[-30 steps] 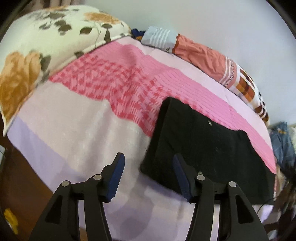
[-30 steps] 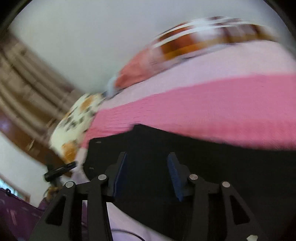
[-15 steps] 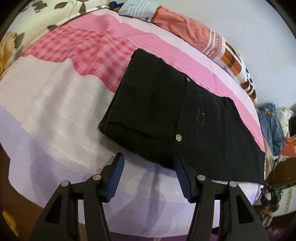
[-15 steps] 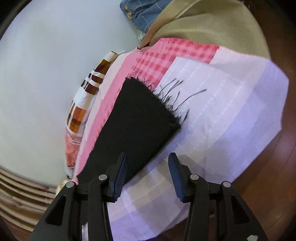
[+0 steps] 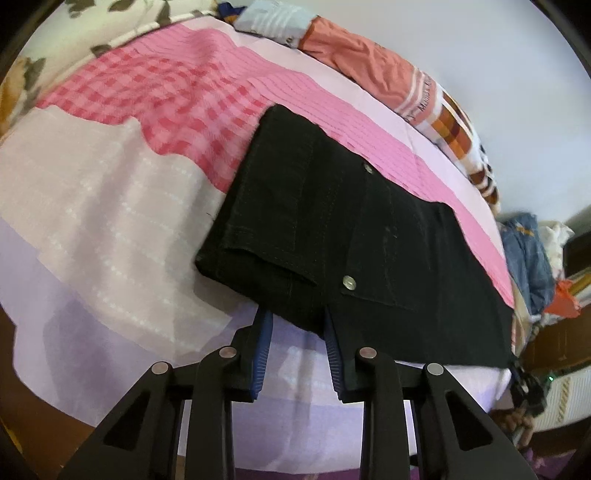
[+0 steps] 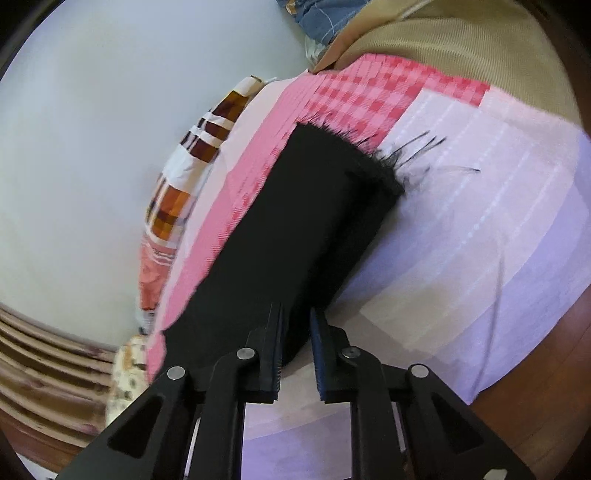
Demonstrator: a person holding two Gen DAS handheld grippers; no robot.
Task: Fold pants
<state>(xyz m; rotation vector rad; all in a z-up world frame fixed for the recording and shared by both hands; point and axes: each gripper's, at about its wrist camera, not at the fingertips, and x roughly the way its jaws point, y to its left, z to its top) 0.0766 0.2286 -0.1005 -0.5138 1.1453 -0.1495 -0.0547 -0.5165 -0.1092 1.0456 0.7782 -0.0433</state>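
Note:
Black pants (image 5: 354, 229) lie flat across the pink and lilac bedspread (image 5: 110, 229), waistband to the left with two metal buttons showing. My left gripper (image 5: 295, 319) is at the near edge by the waistband. Its jaws are closing, with the hem of that edge between the blue pads, which do not clearly press on it. In the right wrist view the pant legs (image 6: 295, 229) run away from me to a frayed hem. My right gripper (image 6: 295, 332) is closing on the near edge of the legs, and black cloth fills the gap between its pads.
A floral pillow (image 5: 122, 14) lies at the head of the bed, and a rolled orange and checked blanket (image 5: 406, 88) runs along the wall. Denim and other clothes (image 5: 532, 258) are piled at the far right. A tan cushion (image 6: 461, 40) borders the foot end; wooden floor (image 6: 546, 362) shows below.
Both grippers came down to the near edge of the pants and narrowed their jaws around it. The right one swung from the pants' middle to the leg end and rolled.

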